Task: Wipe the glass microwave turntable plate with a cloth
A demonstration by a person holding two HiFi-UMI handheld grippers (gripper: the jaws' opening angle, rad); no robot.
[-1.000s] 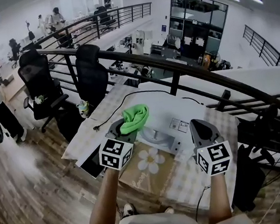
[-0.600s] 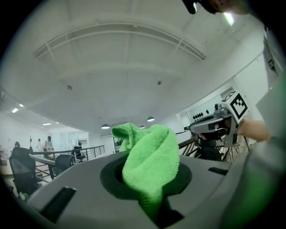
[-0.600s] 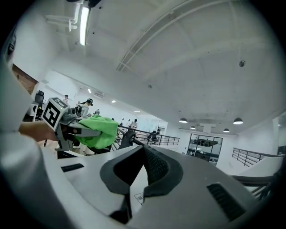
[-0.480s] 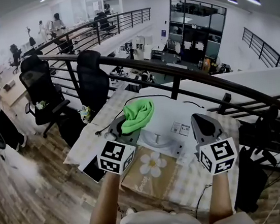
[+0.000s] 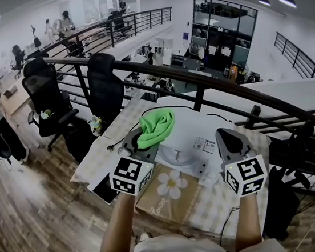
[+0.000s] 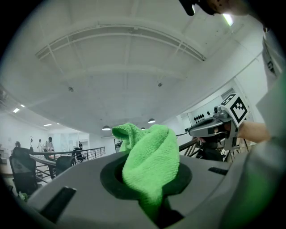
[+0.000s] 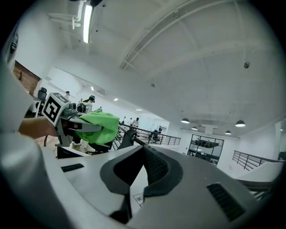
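Note:
A bright green cloth (image 5: 156,127) hangs bunched from my left gripper (image 5: 141,141), which is shut on it above the table's left part. The left gripper view shows the cloth (image 6: 149,156) filling the space between the jaws. My right gripper (image 5: 226,135) is held at about the same height to the right, jaws shut with nothing between them (image 7: 142,151). Between the grippers a pale roundish thing (image 5: 176,155) lies on a white surface (image 5: 189,130); I cannot tell whether it is the glass plate. Both grippers are held up off the table.
A brown paper sheet with a white flower (image 5: 168,187) lies on the checkered tablecloth (image 5: 214,204) near me. A dark flat device (image 5: 101,188) sits at the table's left edge and a black cable (image 5: 112,143) runs behind. A black railing (image 5: 198,82) and office chairs (image 5: 102,81) stand beyond.
My left gripper has moved slightly up and forward with the cloth. The right gripper has barely moved.

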